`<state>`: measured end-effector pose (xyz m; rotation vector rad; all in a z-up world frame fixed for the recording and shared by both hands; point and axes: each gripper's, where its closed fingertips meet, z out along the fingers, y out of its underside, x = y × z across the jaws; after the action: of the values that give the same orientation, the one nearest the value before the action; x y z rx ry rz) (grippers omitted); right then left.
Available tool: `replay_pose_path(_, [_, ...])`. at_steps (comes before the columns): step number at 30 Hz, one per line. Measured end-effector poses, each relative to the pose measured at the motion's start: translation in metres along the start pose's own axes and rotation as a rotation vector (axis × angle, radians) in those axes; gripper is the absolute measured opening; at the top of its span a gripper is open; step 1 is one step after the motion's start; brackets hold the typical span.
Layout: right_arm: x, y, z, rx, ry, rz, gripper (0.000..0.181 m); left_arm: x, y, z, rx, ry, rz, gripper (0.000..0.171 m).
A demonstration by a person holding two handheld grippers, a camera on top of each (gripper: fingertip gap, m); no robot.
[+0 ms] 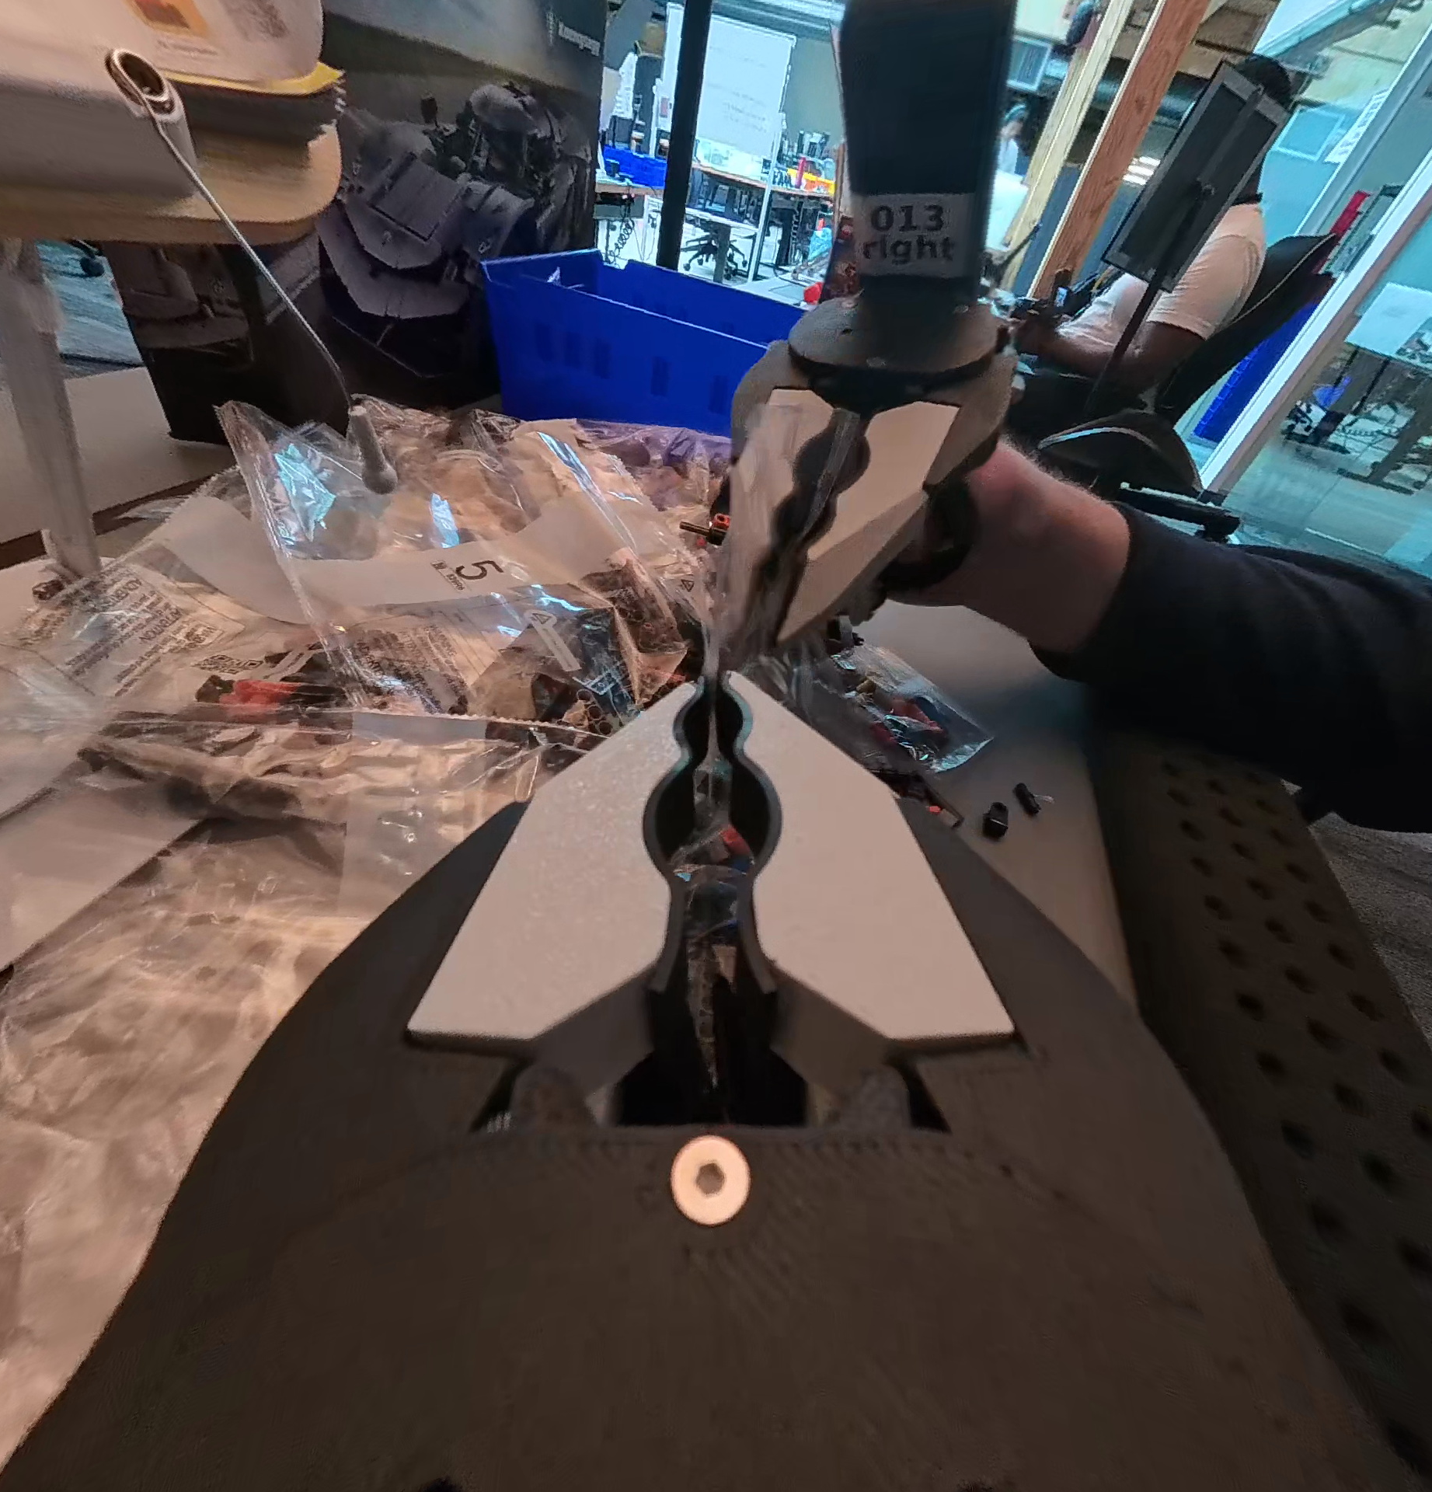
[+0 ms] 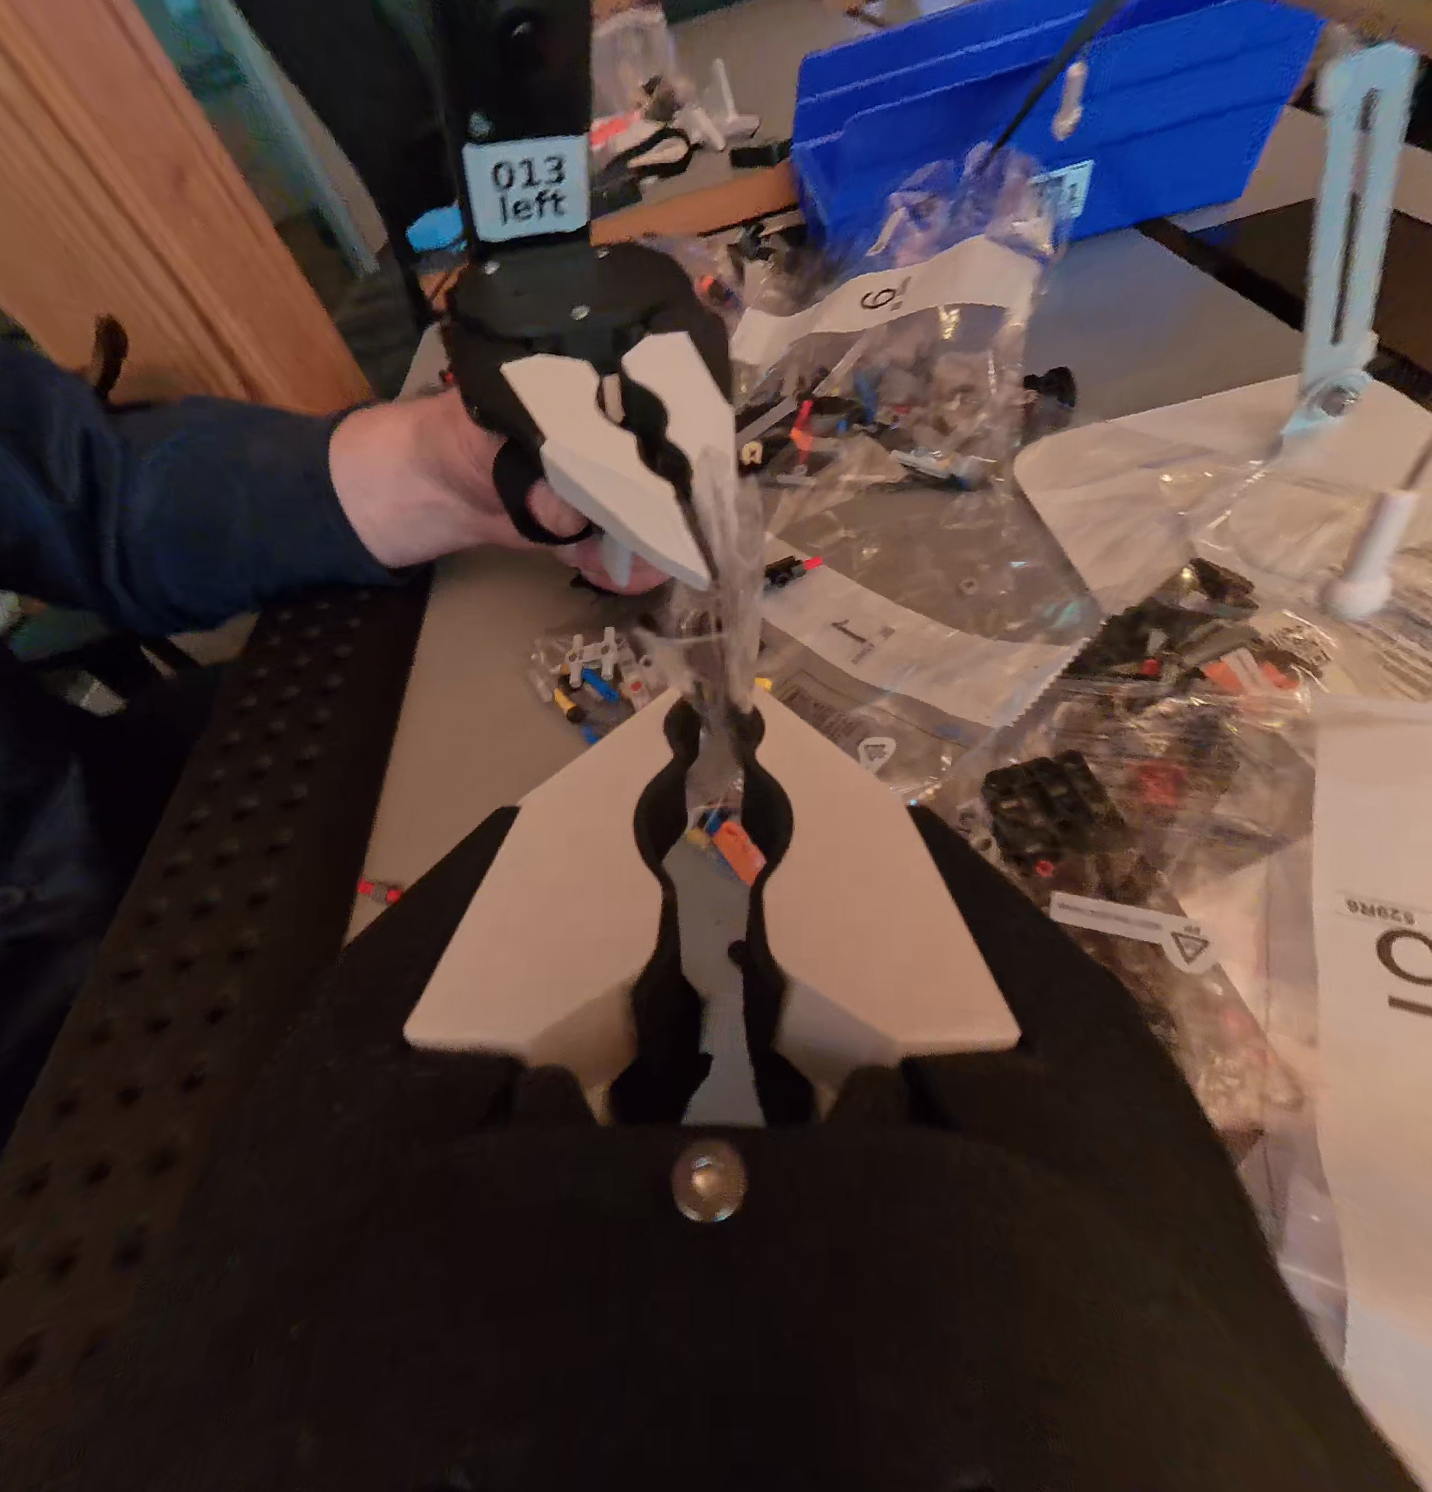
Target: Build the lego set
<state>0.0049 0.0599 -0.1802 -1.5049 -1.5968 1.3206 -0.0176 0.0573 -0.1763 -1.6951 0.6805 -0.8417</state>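
A small clear plastic bag point(image 2: 728, 638) of little coloured lego pieces is stretched and twisted between my two grippers above the grey table. My left gripper point(image 1: 716, 686) is shut on one edge of it; bag contents point(image 1: 712, 864) show through the gap behind its fingers. My right gripper point(image 2: 716, 710) is shut on the opposite edge, with orange and blue pieces point(image 2: 737, 848) showing between its fingers. Each view shows the other gripper tip to tip with its own: the right gripper point(image 1: 749, 638) and the left gripper point(image 2: 700, 557), each held by a hand in a dark sleeve.
Several larger numbered bags of lego parts point(image 1: 422, 565) point(image 2: 898, 387) lie across the table. A blue bin point(image 1: 615, 339) point(image 2: 1019, 105) stands behind them. A black perforated mat point(image 1: 1261, 928) point(image 2: 212, 807) borders the table. Loose small black pieces point(image 1: 1011, 811) and a white stand point(image 2: 1342, 242) are nearby. Only a small space, under 4 cm, lies between the two pairs of fingers.
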Motion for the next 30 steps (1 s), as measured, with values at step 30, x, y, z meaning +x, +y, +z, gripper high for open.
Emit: replay_pose_path(30, [0.018,0.102,-0.009,-0.587,0.122,-0.118,0.000,-0.026,0.008,-0.005,-0.045,-0.156,0.037,0.000])
